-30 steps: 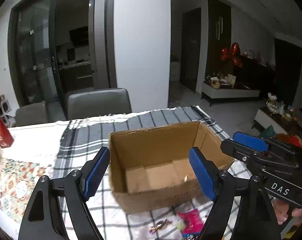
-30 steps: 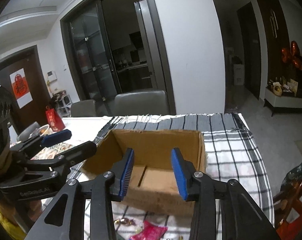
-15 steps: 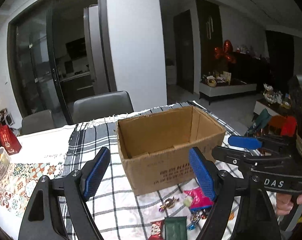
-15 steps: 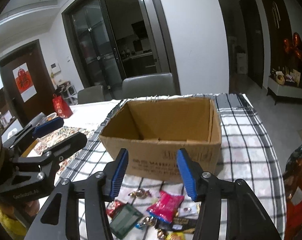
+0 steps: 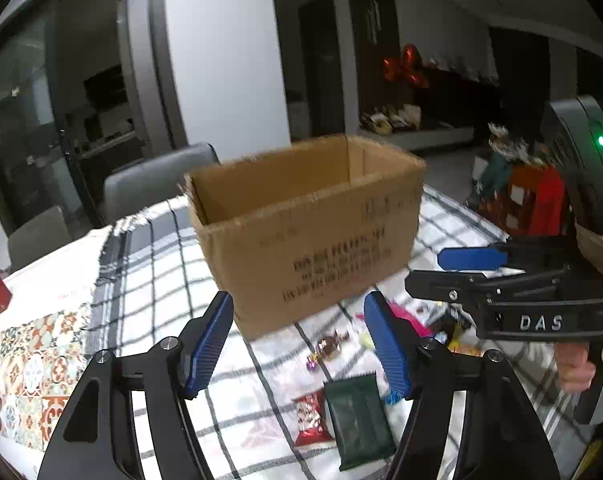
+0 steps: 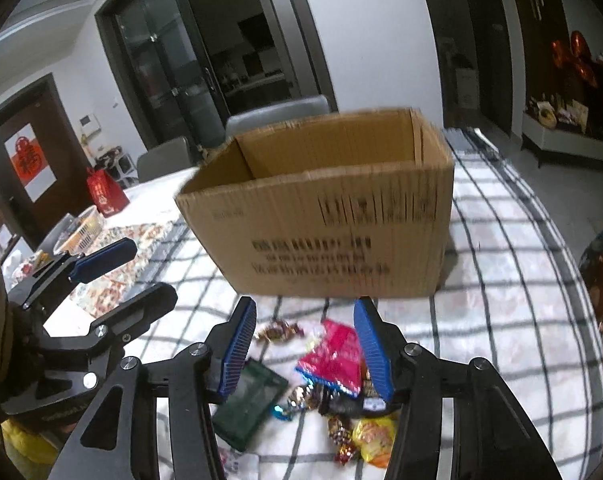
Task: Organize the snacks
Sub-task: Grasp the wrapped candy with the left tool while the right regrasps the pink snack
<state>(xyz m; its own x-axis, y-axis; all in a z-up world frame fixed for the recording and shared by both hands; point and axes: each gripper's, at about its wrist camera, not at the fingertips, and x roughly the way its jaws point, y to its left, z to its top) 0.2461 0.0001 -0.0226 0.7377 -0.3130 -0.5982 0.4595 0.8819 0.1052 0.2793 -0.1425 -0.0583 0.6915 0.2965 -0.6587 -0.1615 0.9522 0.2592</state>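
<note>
An open brown cardboard box (image 5: 313,232) (image 6: 333,216) stands on a checked tablecloth (image 5: 157,264). In front of it lies a pile of snacks: a dark green packet (image 5: 357,420) (image 6: 249,404), a pink packet (image 6: 335,356), a small red packet (image 5: 311,420), a yellow packet (image 6: 375,438) and several wrapped candies (image 5: 331,346). My left gripper (image 5: 301,344) is open and empty, above the candies. My right gripper (image 6: 307,348) is open and empty, over the pink packet. Each gripper shows in the other's view, the right one (image 5: 473,260) and the left one (image 6: 101,260).
Grey chairs (image 5: 157,184) stand behind the table. A red gift bag (image 6: 105,196) and a basket (image 6: 81,228) sit at the far left on a patterned mat (image 5: 25,364). The table's right edge (image 6: 573,280) drops to the floor.
Both grippers have pulled back and lower from above the box, so the box now looms ahead and the snack pile lies under the fingers. Both stay open.
</note>
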